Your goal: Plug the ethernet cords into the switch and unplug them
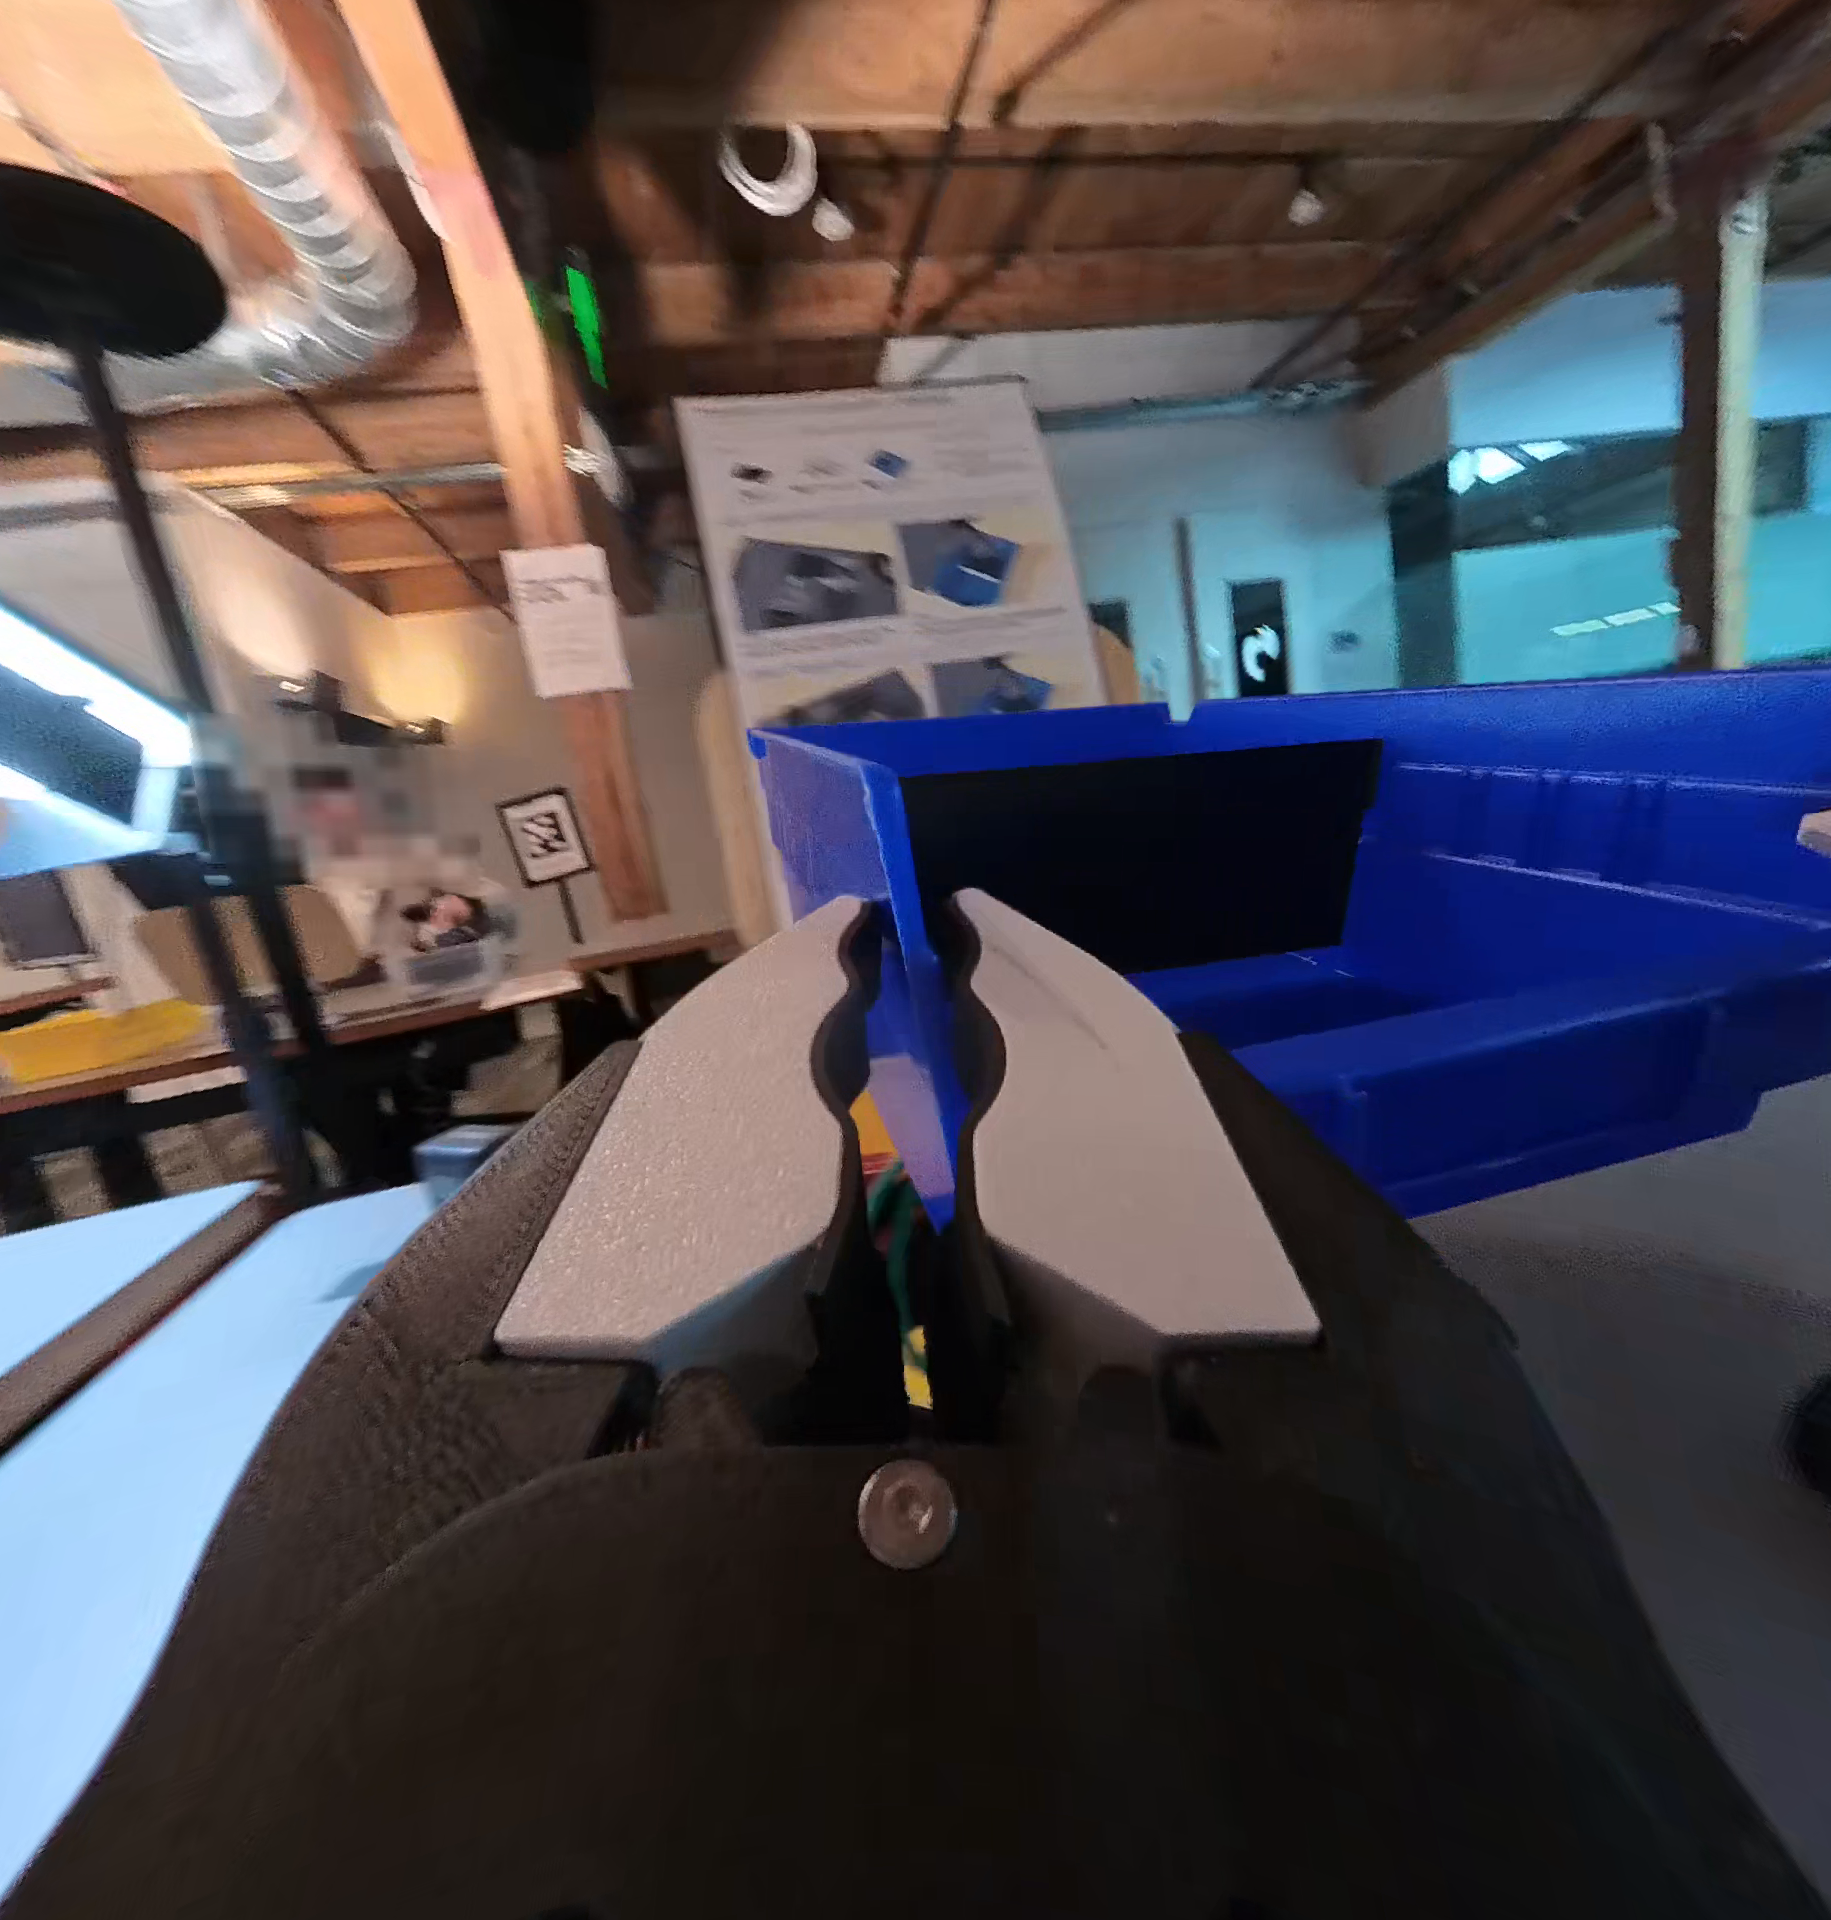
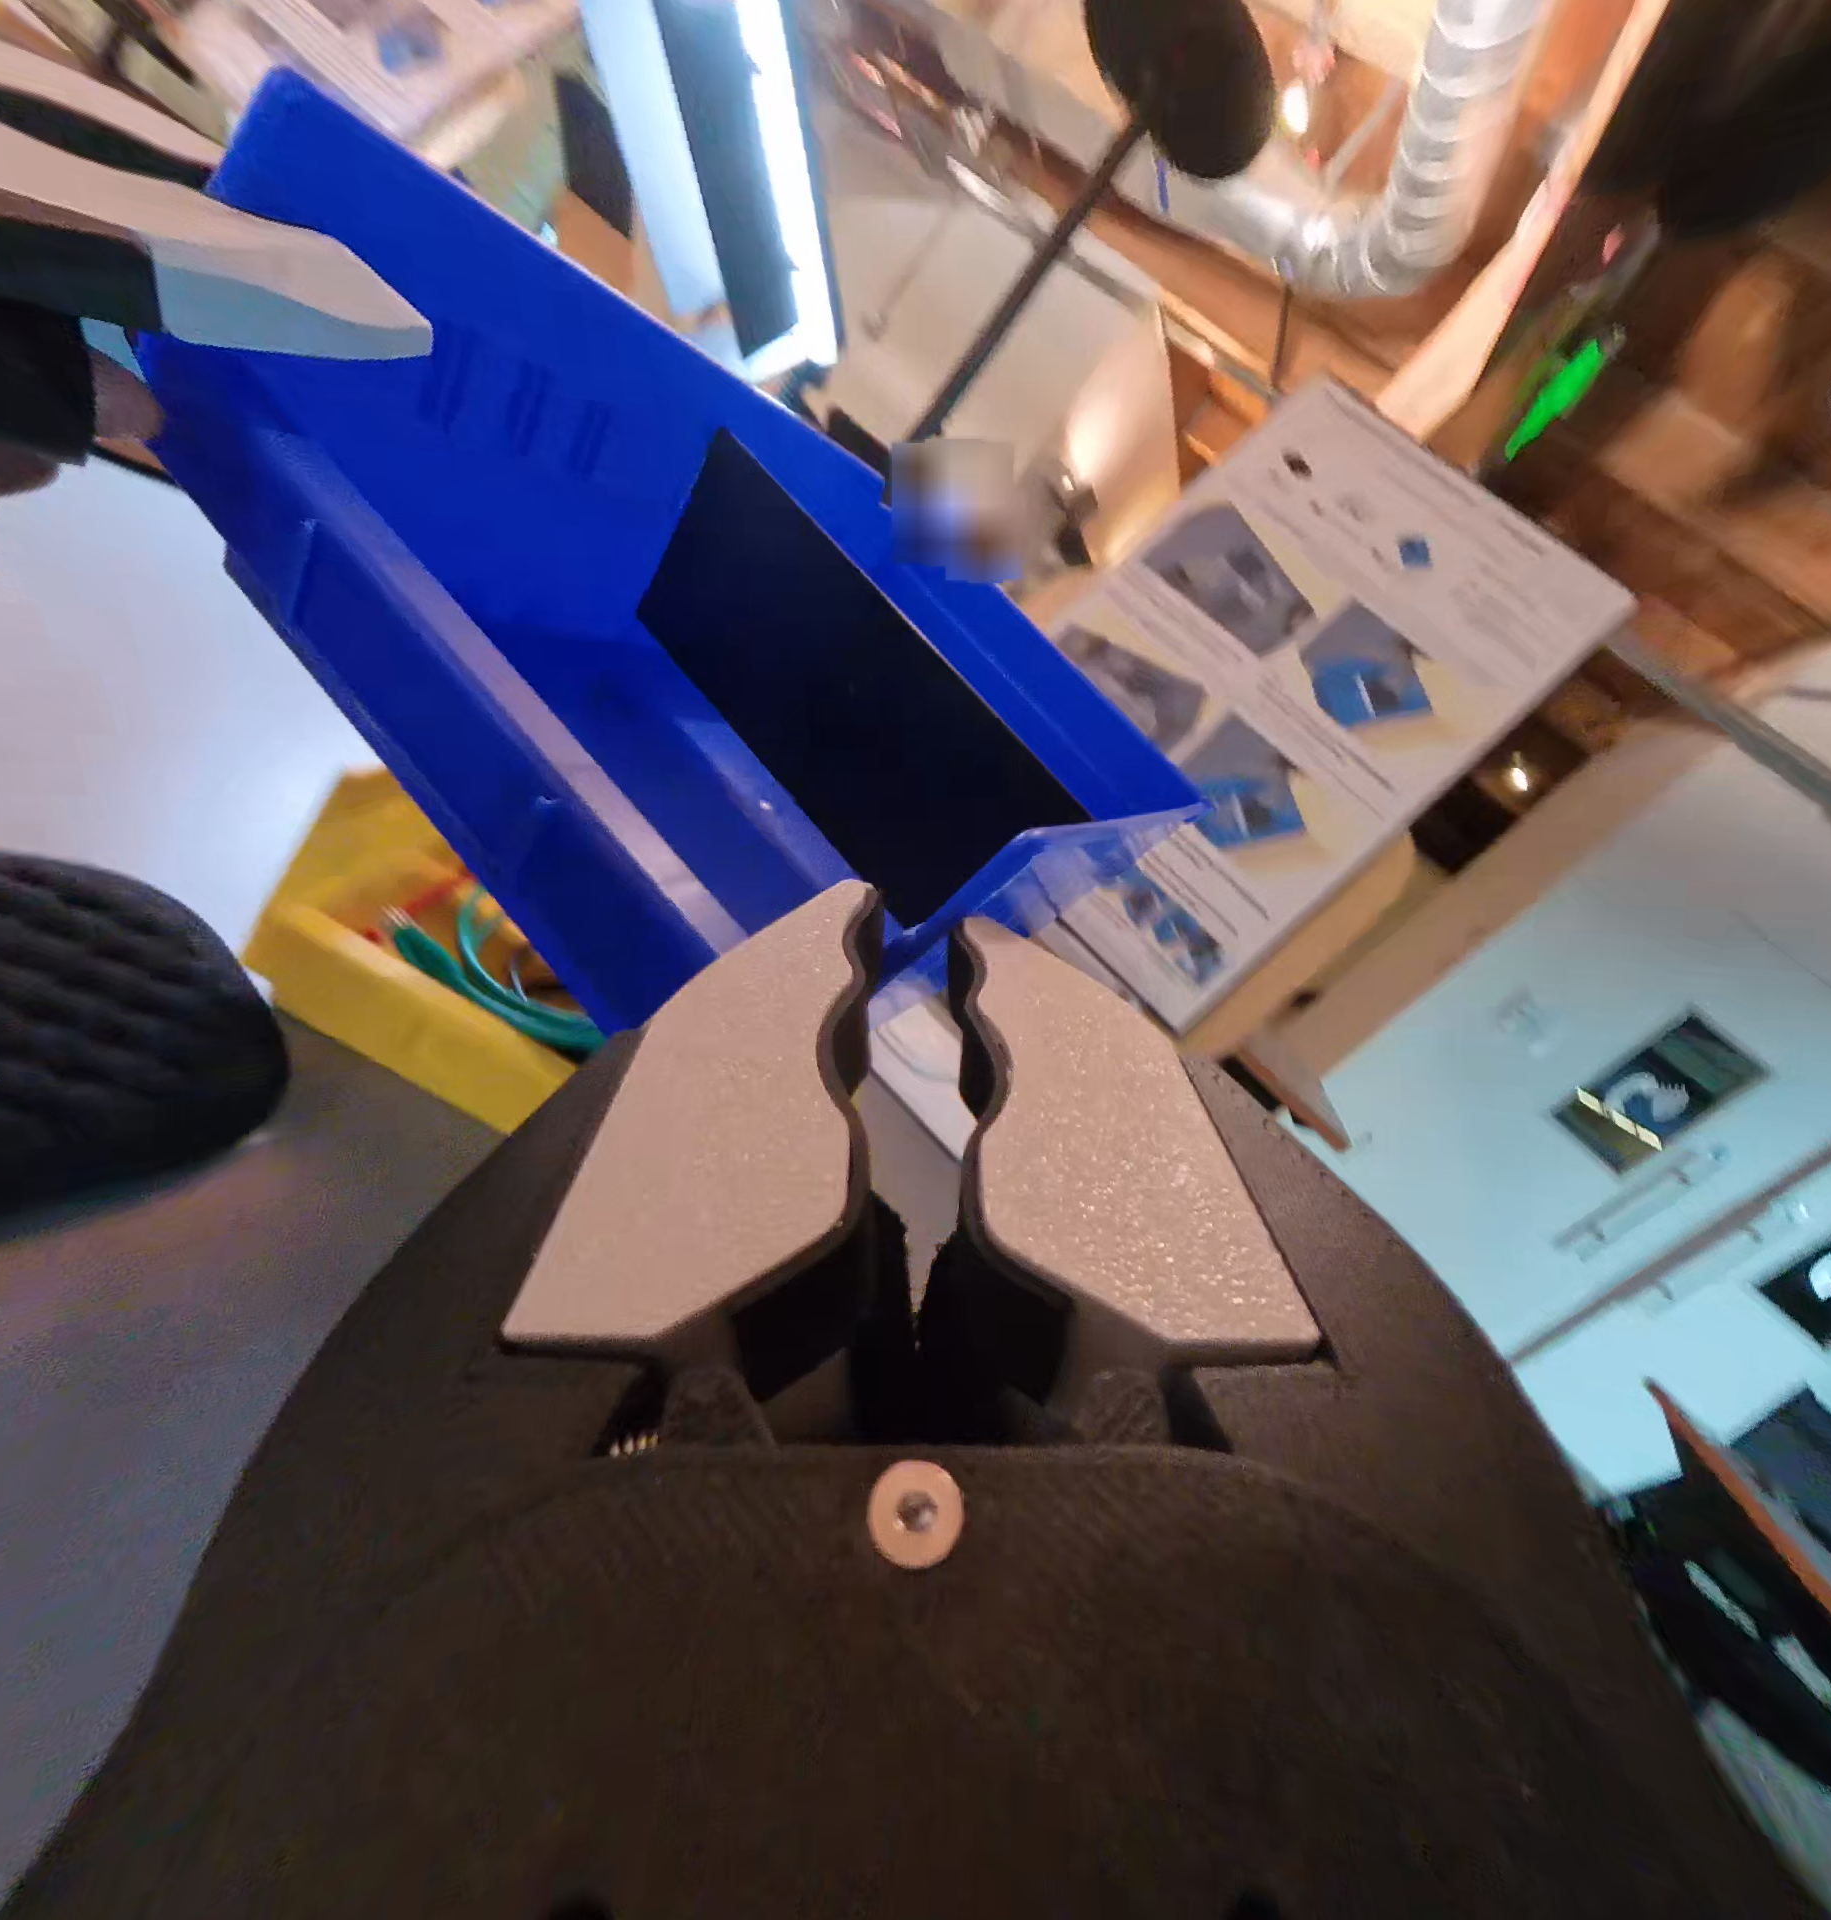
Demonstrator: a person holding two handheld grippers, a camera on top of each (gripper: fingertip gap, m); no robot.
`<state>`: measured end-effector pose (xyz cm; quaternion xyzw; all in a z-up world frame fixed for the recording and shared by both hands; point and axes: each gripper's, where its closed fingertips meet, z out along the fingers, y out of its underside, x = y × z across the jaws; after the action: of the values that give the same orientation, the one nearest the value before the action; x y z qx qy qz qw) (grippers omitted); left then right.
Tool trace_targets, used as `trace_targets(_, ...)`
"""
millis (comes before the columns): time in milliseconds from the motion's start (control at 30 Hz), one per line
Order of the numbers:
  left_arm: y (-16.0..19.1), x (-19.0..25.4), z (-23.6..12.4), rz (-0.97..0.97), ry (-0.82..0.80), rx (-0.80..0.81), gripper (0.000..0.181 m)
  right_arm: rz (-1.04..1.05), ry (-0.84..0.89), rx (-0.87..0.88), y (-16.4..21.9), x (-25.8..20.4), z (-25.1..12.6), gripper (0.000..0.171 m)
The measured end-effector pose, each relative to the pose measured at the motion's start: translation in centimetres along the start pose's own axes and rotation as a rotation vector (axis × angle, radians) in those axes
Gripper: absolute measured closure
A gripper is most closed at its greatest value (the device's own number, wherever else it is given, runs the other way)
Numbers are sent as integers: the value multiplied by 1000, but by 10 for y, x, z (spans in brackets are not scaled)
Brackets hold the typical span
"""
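Wooden ceiling beams and a poster board (image 1: 890, 551) fill the background above a pale table (image 1: 1669, 1299). Each of the two grippers pinches a wall of the tilted blue bin (image 1: 1462, 935): the left gripper (image 1: 916, 909) nearly closed on one corner edge, the right gripper (image 2: 916, 925) likewise on the opposite corner. Green ethernet cords (image 2: 485, 966) lie in a yellow bin (image 2: 371, 997) beneath; no switch shows.
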<state>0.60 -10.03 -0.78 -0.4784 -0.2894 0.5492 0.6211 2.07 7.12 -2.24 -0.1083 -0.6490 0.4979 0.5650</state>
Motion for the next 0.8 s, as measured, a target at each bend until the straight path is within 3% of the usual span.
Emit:
trace_targets(200,19,105,55,-7,195,-92,169,102,123,-152,68,66,-55,159)
trace_targets(367,50,162,85,-8,282,-159,169,145,183,-237,121,94,-79,159)
trace_targets(567,86,202,103,7,369,-249,168,196,202,-327,173,100,-92,158)
trace_targets(800,114,219,99,-19,454,-319,163,264,252,-362,199,103,-97,159)
